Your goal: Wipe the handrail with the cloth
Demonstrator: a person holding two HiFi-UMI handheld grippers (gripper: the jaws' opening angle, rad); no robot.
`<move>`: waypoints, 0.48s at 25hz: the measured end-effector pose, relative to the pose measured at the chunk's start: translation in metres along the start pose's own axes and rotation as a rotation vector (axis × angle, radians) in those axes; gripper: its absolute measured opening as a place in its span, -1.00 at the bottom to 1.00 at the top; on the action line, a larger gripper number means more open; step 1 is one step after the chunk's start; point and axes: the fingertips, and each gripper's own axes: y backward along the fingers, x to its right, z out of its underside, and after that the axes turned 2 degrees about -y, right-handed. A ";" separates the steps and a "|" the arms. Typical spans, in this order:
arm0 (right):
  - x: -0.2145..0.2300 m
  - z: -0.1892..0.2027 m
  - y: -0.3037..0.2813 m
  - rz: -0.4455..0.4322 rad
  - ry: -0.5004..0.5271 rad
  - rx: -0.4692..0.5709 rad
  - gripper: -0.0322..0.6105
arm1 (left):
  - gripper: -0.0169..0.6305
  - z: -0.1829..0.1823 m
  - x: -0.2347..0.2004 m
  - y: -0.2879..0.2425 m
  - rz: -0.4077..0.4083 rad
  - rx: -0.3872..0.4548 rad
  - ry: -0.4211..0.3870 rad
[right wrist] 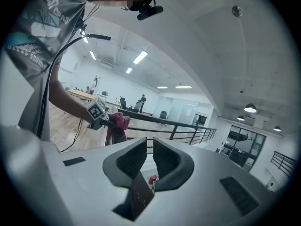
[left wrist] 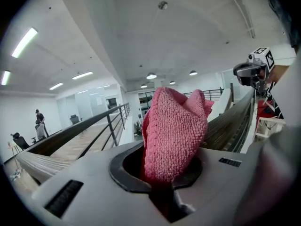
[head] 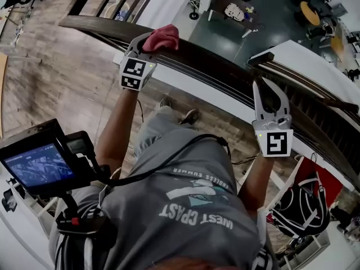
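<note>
A: Left jaws first. What have I got?
B: Your left gripper [left wrist: 157,171] is clamped on the cloth [left wrist: 174,126]. It's pink terry, pinched deep in the throat, with a fat wad sticking out past the tips. Solid hold.
A: And the right?
B: Your right gripper [right wrist: 147,155] has its jaws all but together, only a thin slit. A dark strip [right wrist: 138,192] sits low in that slit; I can't tell if it's railing or part of the gripper. No cloth there.
A: Where's the cloth against the rail?
B: On top of the handrail [head: 214,61], toward its left stretch in the head view, with the wad resting on the dark wood. Your right gripper is at the same rail, well apart to your right, with bare rail between.
A: So how do I wipe it well?
B: My read is that you're in the wipe itself; how far along, I can't say. Squeeze firmly, since terry will likely drag on the wood and could pull out of the jaws. Tip the gripper so the wad flattens on the rail, not just its edge. Press lightly and run one long stroke along the rail's length. Mind the far side: the lower floor [head: 270,21] lies beyond it, so a dropped cloth is gone. Lift your right gripper out of the path before the stroke reaches it.
</note>
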 end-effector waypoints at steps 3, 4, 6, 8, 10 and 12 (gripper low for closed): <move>0.001 0.004 0.007 0.032 -0.017 -0.004 -0.78 | -0.79 0.002 0.001 0.001 0.006 -0.012 -0.007; 0.000 0.004 0.009 0.035 -0.014 -0.006 -0.78 | -0.79 -0.002 0.011 -0.002 0.027 -0.006 -0.017; -0.004 0.001 0.010 0.035 -0.008 -0.009 -0.78 | -0.79 -0.015 0.044 -0.008 0.086 0.020 -0.047; -0.008 -0.006 0.012 0.032 0.000 -0.001 -0.78 | -0.79 -0.030 0.086 -0.014 0.154 0.051 -0.090; -0.009 -0.011 0.017 0.037 0.018 0.003 -0.78 | -0.79 -0.036 0.132 -0.019 0.231 0.071 -0.118; -0.006 -0.011 0.025 0.060 0.022 -0.006 -0.78 | -0.79 -0.037 0.166 -0.022 0.296 0.071 -0.156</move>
